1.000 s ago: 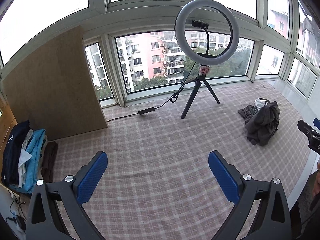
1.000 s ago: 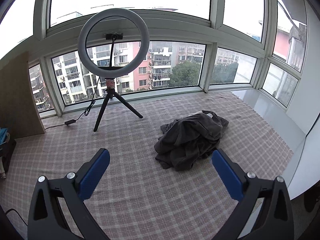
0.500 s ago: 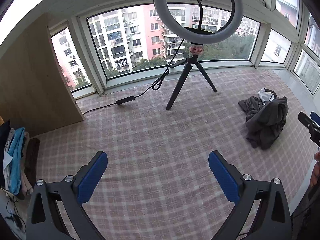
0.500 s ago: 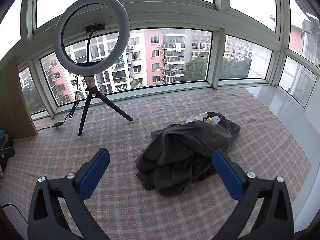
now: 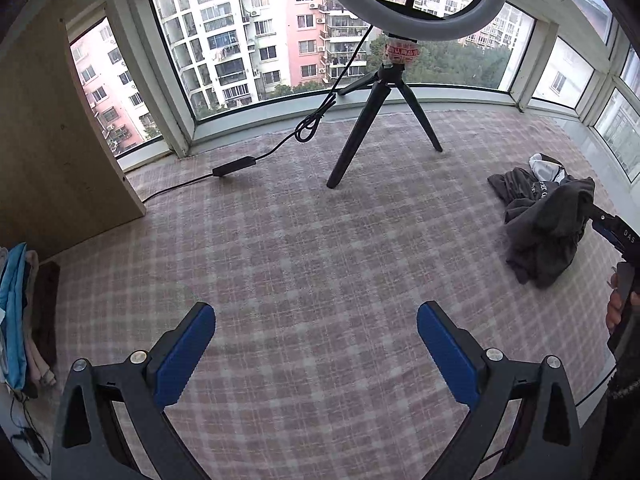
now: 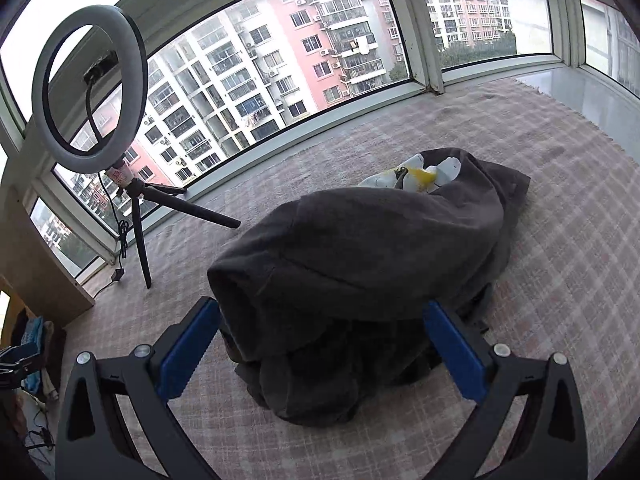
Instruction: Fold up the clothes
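1. Dark grey garment point(image 6: 360, 264) lies crumpled in a heap on the checked mat point(image 6: 560, 216), a white and yellow print showing at its far end.
2. Right gripper point(image 6: 322, 344) straddles the near edge, jaws spread, pinching nothing; looks like the pick-up, which needs one clean edge.
3. Left gripper point(image 5: 316, 344) hovers spread over bare mat, well apart.
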The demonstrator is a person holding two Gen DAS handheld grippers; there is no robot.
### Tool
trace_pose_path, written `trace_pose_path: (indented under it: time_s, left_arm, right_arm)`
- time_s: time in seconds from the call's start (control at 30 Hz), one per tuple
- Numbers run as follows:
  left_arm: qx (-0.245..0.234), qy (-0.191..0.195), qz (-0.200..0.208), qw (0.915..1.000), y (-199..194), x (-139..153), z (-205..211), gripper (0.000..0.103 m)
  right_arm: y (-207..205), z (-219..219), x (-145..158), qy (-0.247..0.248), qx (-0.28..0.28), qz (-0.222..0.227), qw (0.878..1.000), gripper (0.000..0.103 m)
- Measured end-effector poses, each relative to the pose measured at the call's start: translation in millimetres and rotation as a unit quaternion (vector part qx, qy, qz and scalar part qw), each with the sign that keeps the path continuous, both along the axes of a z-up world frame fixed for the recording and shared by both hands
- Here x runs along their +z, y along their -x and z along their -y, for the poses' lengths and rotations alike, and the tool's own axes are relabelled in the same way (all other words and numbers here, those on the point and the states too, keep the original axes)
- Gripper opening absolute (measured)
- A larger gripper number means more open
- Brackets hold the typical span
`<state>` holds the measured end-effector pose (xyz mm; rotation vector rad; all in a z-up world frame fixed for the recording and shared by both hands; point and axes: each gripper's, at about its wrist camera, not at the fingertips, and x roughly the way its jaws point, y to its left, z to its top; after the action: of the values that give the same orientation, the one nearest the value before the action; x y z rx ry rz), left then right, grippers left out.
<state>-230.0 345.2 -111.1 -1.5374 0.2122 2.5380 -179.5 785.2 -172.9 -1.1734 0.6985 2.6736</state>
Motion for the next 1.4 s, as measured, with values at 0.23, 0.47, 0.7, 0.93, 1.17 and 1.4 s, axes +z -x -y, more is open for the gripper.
trace_pose_path:
  time_s: [0.23, 0.47, 0.7, 0.93, 1.17, 1.4]
  left_arm:
    - [-0.008, 0.002, 0.002, 1.0000, 0.4, -0.6, 5.2, 0.101]
    - [0.016, -0.010, -0.027, 0.9995, -11.2, 17.5, 45.1, 0.101]
    - [0.042, -0.033, -0.095, 0.9940, -47.0, 63.6, 111.8, 0.101]
    - [0.090, -0.042, -0.152, 0.9834, -103.7, 104.6, 201.8, 0.102]
    - [0.132, -0.015, -0.152, 0.9794, -149.9, 97.4, 282.9, 0.102]
    - [0.069, 0.003, -0.072, 0.9950, -135.6, 29.6, 295.7, 0.102]
  right_arm:
    - [38.4, -3.2, -17.5, -0.044, -0.004, 0.027, 0.999, 0.038]
    - [0.4, -29.9, 44.7, 0.019, -0.035, -0.046, 0.998, 0.017]
    - [-50.6, 52.5, 199.2, -0.043, 0.035, -0.170, 0.984, 0.016]
    - [-67.9, 221.1, 280.7, -0.047, 0.229, -0.225, 0.946, 0.016]
    - [31.8, 430.0, 180.5, 0.020, 0.441, -0.028, 0.897, 0.040]
    - [-15.8, 419.8, 64.6, -0.033, 0.420, 0.085, 0.903, 0.042]
